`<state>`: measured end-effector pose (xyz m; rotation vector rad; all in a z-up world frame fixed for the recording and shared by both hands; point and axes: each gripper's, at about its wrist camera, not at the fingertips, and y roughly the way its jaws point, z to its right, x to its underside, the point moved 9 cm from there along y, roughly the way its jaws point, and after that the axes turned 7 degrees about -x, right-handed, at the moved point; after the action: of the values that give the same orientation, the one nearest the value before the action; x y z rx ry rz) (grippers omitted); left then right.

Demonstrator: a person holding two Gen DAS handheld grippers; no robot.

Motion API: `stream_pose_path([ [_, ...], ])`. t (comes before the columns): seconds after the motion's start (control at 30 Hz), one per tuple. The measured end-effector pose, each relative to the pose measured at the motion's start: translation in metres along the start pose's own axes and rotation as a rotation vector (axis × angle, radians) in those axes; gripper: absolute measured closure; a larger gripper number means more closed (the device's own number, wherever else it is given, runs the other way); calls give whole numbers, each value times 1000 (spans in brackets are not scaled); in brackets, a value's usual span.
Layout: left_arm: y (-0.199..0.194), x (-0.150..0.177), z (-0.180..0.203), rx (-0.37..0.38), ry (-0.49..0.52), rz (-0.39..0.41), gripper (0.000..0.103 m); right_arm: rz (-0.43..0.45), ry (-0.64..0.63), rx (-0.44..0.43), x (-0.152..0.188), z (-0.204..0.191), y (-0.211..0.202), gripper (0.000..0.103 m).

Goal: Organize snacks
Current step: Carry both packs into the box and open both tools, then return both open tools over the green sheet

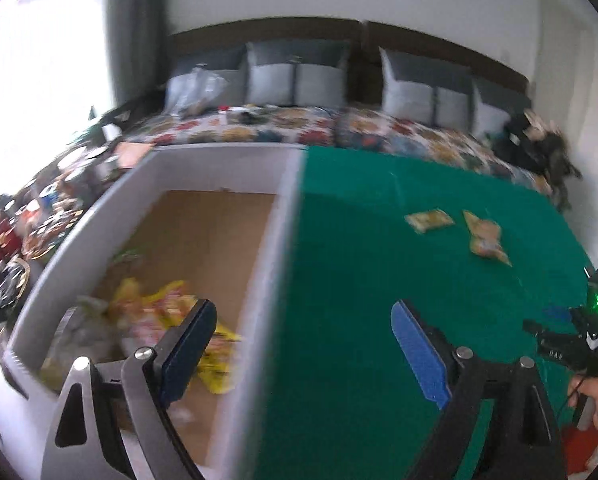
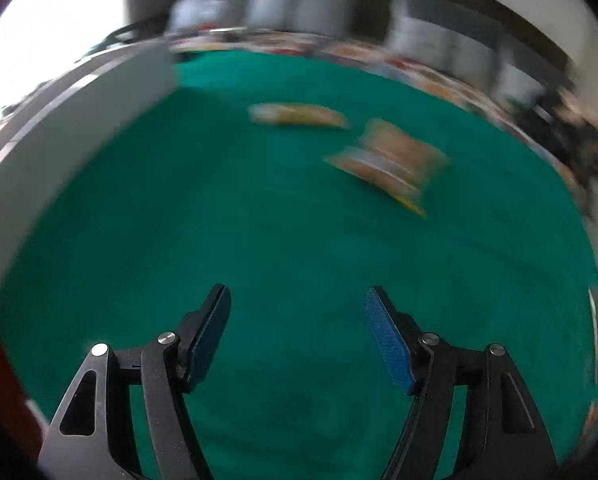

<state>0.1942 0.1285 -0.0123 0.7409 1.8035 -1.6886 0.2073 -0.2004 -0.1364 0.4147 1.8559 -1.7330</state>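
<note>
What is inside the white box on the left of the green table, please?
Inside the white box lies a pile of yellow and pink snack packets on its brown floor. The left gripper and the near wall hide the closest part, so more packets may lie there.

Left gripper (image 1: 303, 344): jaws spread wide, blue-padded fingers (image 1: 417, 352) empty. Right gripper (image 2: 298, 334): jaws likewise parted, nothing between the pads (image 2: 391, 346). Person's right hand (image 1: 597, 396) visible beyond the left gripper's right finger.
</note>
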Motion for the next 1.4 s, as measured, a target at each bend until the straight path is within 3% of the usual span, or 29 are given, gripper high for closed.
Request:
stream_pose_path([
  [0.1, 6, 0, 40, 7, 48, -18, 14, 24, 89, 77, 21, 56, -8, 30],
  [0.23, 15, 2, 88, 3, 117, -38, 14, 29, 174, 107, 42, 94, -16, 30],
  [0.53, 54, 20, 133, 24, 161, -96, 14, 57, 184, 112, 42, 99, -20, 30],
  [0.67, 102, 53, 149, 79, 122, -208, 14, 51, 208, 103, 41, 105, -14, 26],
  [0.8, 139, 79, 156, 65, 102, -281, 14, 45, 244, 90, 45, 112, -14, 19],
  [0.87, 147, 77, 158, 31, 121, -239, 12, 44, 243, 95, 45, 113, -15, 19],
  [1.07, 170, 60, 169, 54, 146, -163, 0, 42, 244, 96, 45, 115, -15, 18],
  [1.4, 181, 48, 163, 64, 126, -165, 0, 40, 250, 92, 45, 116, -14, 14],
])
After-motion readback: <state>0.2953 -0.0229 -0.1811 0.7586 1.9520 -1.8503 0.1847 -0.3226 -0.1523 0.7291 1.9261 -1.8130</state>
